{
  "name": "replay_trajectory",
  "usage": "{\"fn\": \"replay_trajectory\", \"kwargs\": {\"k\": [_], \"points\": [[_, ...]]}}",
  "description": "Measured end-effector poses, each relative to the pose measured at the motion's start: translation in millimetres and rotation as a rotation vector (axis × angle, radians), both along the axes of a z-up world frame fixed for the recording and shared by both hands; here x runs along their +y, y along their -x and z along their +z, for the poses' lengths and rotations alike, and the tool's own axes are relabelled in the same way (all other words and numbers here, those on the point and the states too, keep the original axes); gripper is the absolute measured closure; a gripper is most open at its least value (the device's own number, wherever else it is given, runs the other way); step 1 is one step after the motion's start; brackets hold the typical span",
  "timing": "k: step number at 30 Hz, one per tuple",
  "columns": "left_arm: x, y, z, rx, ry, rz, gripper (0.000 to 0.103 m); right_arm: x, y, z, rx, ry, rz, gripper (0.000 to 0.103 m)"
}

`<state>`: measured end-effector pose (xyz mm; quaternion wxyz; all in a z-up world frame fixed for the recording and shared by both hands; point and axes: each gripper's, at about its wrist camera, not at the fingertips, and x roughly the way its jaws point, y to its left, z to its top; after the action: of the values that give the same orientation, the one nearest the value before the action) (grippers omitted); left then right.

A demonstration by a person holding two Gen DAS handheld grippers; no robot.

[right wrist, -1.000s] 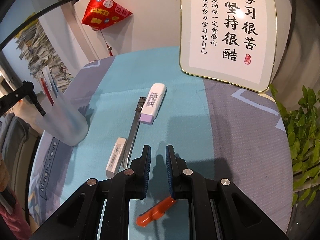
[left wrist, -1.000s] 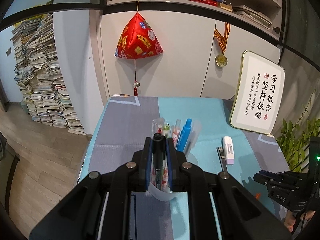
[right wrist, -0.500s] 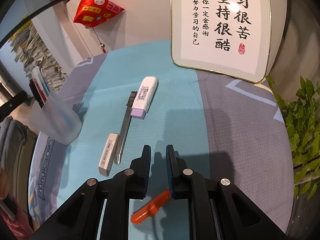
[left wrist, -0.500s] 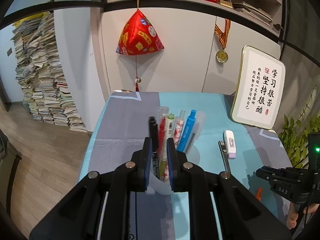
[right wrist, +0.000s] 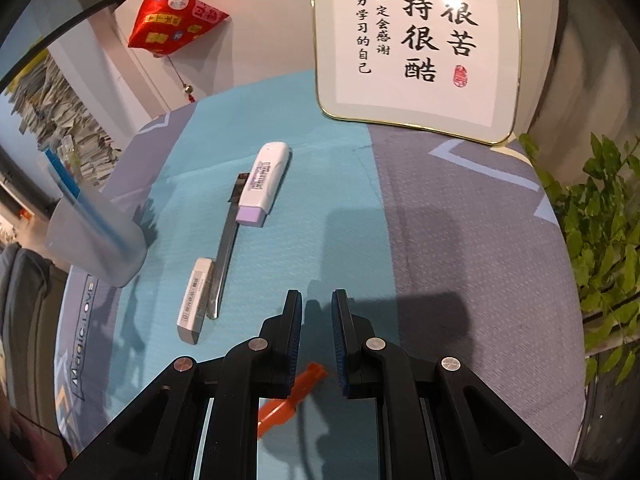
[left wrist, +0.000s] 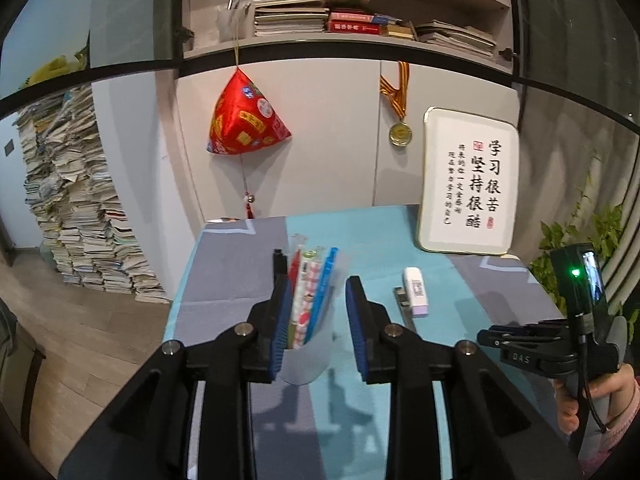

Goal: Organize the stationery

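Left claw (left wrist: 316,312): mine, jaws parted and just now opening, nothing pressed between the pads. Behind the gap, at 12 o'clock from the claw, stands the translucent pen cup (left wrist: 308,364) on the worktop (left wrist: 224,280), upright, holding a black pen (left wrist: 277,258), a red pen (left wrist: 295,262), a patterned pen (left wrist: 306,296) and a blue pen (left wrist: 326,280). Whether the left pad (left wrist: 280,320) touches the cup wall, I cannot tell.

Right claw (right wrist: 316,320): mine, jaws narrow, almost together, gripping nothing; it hangs over the teal cloth of the worktop, tilted downward.

Items still lying on the worktop, right wrist view:
- correction tape (right wrist: 264,184), white with a lilac end, at 11 o'clock from the right claw, well apart from it.
- utility knife (right wrist: 226,248), slim and metal-grey, just beside the correction tape, its far end touching or tucked under that item.
- eraser (right wrist: 194,300), white in a sleeve, lying alongside the knife's near end, at 10 o'clock from the right claw.
- orange clip-like piece (right wrist: 292,396), partly hidden beneath the right claw's left finger.
- pen cup, at 9 o'clock, well apart from the knife.

Background: framed calligraphy board (right wrist: 416,40) leaning at the worktop's far edge, 1 o'clock; red hanging ornament (left wrist: 244,120); medal (left wrist: 401,134); green plant (right wrist: 600,220) at 3 o'clock.
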<state>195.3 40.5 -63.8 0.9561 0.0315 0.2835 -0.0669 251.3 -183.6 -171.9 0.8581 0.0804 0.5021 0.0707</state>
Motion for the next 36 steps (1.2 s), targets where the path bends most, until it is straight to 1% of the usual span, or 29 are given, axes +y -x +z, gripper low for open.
{"fn": "replay_trajectory", "kwargs": {"k": [3,4,6,7,8,11,13,16,19,21,24,25,26,27,28,29,31,32,34,36], "points": [[0,-1,-2,0.025,0.022,-0.025,0.078,-4,3,1,-0.001,-0.001,-0.007,0.089],[-3,0,-3,0.033,0.023,-0.037,0.075,-6,4,1,0.000,-0.002,-0.010,0.089],[-15,2,-9,0.058,0.012,-0.080,0.067,-9,8,2,0.004,-0.010,-0.014,0.089],[-23,2,-13,0.070,0.001,-0.102,0.060,-10,10,2,0.006,-0.012,-0.015,0.089],[-33,2,-19,0.087,-0.015,-0.136,0.059,-11,13,2,0.009,-0.012,-0.017,0.089],[-54,-7,-38,0.141,-0.039,-0.177,0.059,-15,22,0,0.025,-0.016,-0.019,0.089],[-66,-23,-55,0.205,-0.034,-0.187,0.059,-17,27,-2,0.034,-0.015,-0.019,0.089],[-79,-42,-77,0.276,-0.032,-0.196,0.059,-22,37,-2,0.035,-0.006,-0.020,0.089],[-92,-56,-94,0.313,-0.058,-0.203,0.059,-27,45,-1,0.034,-0.003,-0.025,0.089],[-100,-68,-103,0.327,-0.091,-0.188,0.061,-28,49,-1,0.033,-0.005,-0.020,0.089],[-107,-85,-113,0.363,-0.101,-0.181,0.065,-26,55,-1,0.033,-0.012,-0.007,0.089],[-108,-89,-117,0.379,-0.101,-0.181,0.072,-25,56,-2,0.035,-0.012,0.003,0.089],[-109,-94,-121,0.401,-0.103,-0.176,0.083,-23,58,-2,0.038,-0.010,0.008,0.089],[-110,-97,-127,0.426,-0.102,-0.170,0.089,-22,59,-3,0.038,-0.009,0.011,0.089],[-108,-99,-129,0.442,-0.091,-0.167,0.091,-21,60,-3,0.039,-0.008,0.015,0.089],[-107,-100,-129,0.435,-0.079,-0.166,0.092,-21,59,-3,0.039,-0.008,0.016,0.089],[-104,-101,-128,0.449,-0.060,-0.164,0.093,-20,57,-4,0.041,-0.009,0.016,0.089],[-100,-100,-126,0.450,-0.035,-0.155,0.094,-19,57,-4,0.043,-0.008,0.016,0.089],[-95,-95,-117,0.420,0.000,-0.143,0.094,-18,55,-5,0.045,-0.009,0.017,0.089],[-87,-86,-99,0.380,0.043,-0.146,0.095,-15,55,-6,0.049,-0.008,0.023,0.089]]}}
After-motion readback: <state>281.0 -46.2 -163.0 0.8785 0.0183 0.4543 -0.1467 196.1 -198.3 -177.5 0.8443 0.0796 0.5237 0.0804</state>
